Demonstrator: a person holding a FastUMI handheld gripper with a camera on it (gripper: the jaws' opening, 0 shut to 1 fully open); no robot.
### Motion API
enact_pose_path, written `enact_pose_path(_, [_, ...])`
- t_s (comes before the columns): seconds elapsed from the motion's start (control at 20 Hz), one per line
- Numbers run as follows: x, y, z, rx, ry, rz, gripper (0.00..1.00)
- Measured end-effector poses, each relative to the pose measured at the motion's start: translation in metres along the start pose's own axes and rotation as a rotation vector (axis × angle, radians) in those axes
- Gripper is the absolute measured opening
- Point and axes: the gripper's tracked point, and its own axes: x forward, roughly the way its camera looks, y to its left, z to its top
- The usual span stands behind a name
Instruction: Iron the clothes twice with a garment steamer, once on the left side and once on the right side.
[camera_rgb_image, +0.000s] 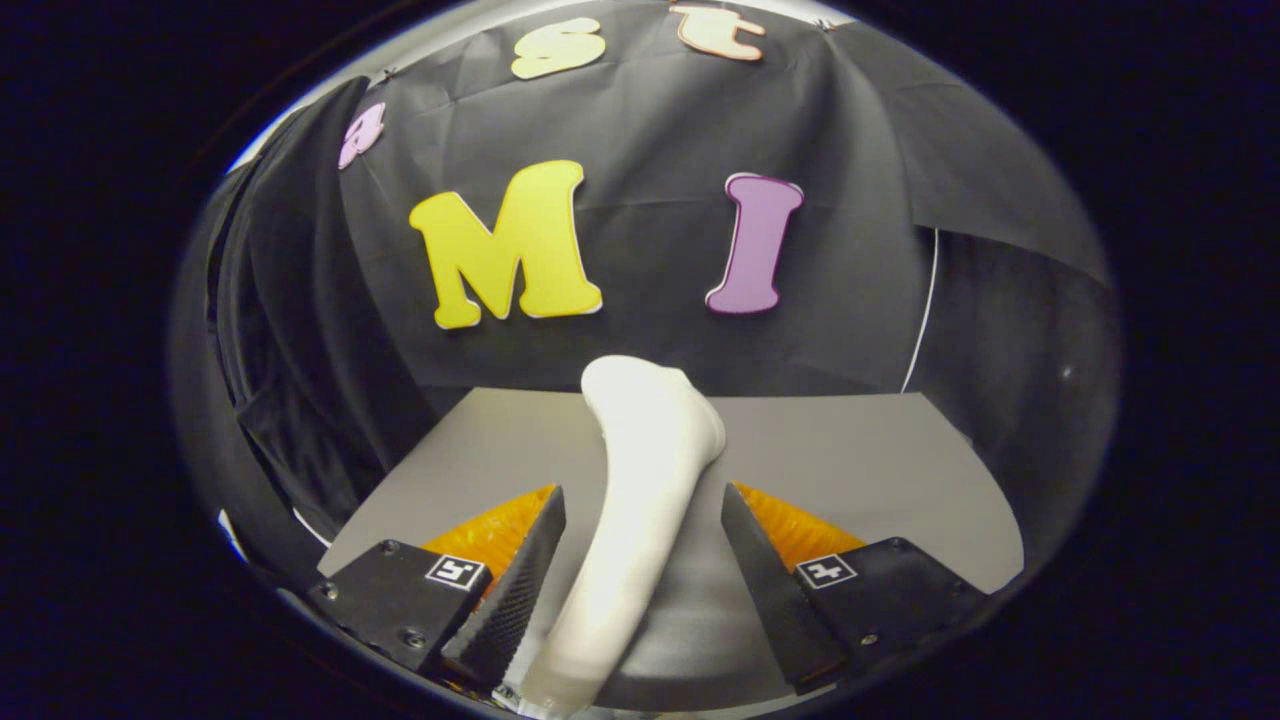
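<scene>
A white garment steamer stands on the grey table, leaning a little, its rounded head up and its handle running down between my fingers. My gripper is open around the handle. The left finger lies close against the lower handle, while the right finger stands apart from it with a gap. A dark garment hangs at the left, beyond the table's left edge, draped in folds.
The black cloth wall rises right behind the table. A thin white cord runs down the wall to the table's far right corner. Bare table surface lies to the right of the steamer.
</scene>
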Motion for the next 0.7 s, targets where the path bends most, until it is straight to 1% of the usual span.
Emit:
enact_pose_path(0.05, [0.004, -0.003, -0.004, -0.004, 0.017, -0.004, 0.95])
enact_pose_path(0.1, [0.006, -0.001, -0.005, -0.008, 0.023, 0.011, 0.92])
enact_pose_path(0.15, [0.006, 0.006, -0.006, -0.012, 0.026, 0.034, 0.84])
enact_pose_path(0.2, [0.01, 0.007, -0.006, -0.023, 0.03, 0.026, 0.79])
enact_pose_path(0.25, [0.008, 0.005, -0.008, -0.03, 0.029, 0.012, 0.72])
enact_pose_path(0.3, [0.008, 0.004, -0.009, -0.027, 0.027, -0.003, 0.72])
enact_pose_path(0.4, [0.011, 0.014, -0.023, -0.007, 0.066, 0.022, 0.69])
enact_pose_path(0.45, [0.011, 0.011, -0.018, -0.018, 0.064, 0.022, 0.65])
enact_pose_path(0.6, [0.01, 0.013, -0.017, 0.014, 0.041, 0.037, 0.63])
enact_pose_path(0.7, [0.007, 0.012, -0.014, 0.028, 0.031, 0.044, 0.57])
